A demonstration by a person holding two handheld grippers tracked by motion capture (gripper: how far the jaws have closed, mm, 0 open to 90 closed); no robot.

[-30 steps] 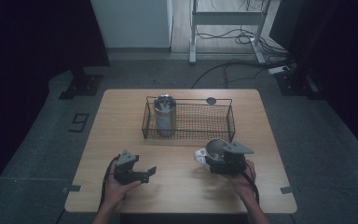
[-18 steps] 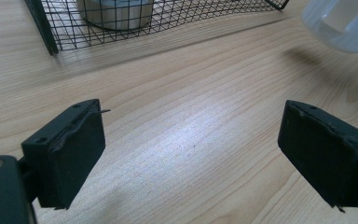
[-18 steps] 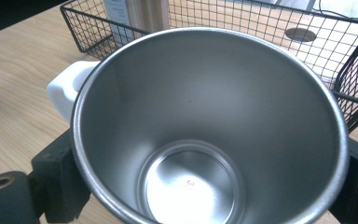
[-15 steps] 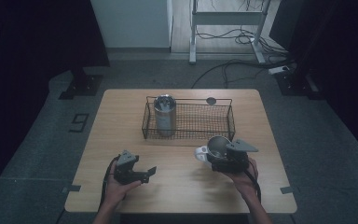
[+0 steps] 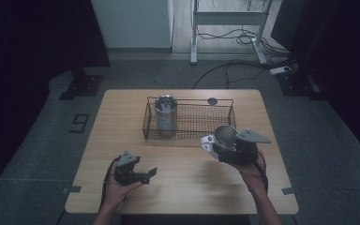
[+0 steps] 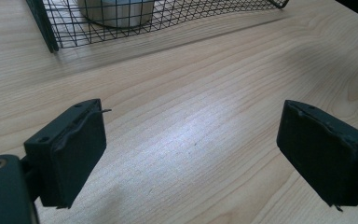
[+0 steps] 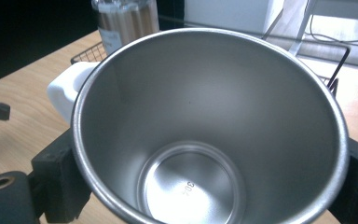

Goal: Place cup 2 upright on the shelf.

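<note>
A steel cup (image 5: 225, 135) with a white handle (image 7: 67, 92) is clamped in my right gripper (image 5: 225, 148), held just off the table in front of the wire basket (image 5: 201, 123). In the right gripper view its empty mouth (image 7: 205, 140) faces the camera, with one black jaw on each side. A second steel cup (image 5: 166, 115) stands upright in the left end of the basket. My left gripper (image 5: 144, 174) sits low over the table's front left, open, with bare wood between its jaws (image 6: 191, 149).
The basket stands at the middle back of the wooden table (image 5: 187, 187); its right part holds nothing. A small dark disc (image 5: 212, 101) lies behind the basket. Cables and a desk frame (image 5: 225, 33) sit on the floor beyond.
My right gripper has carried the cup a little farther from the person, toward the basket's front right. The left gripper has stayed put.
</note>
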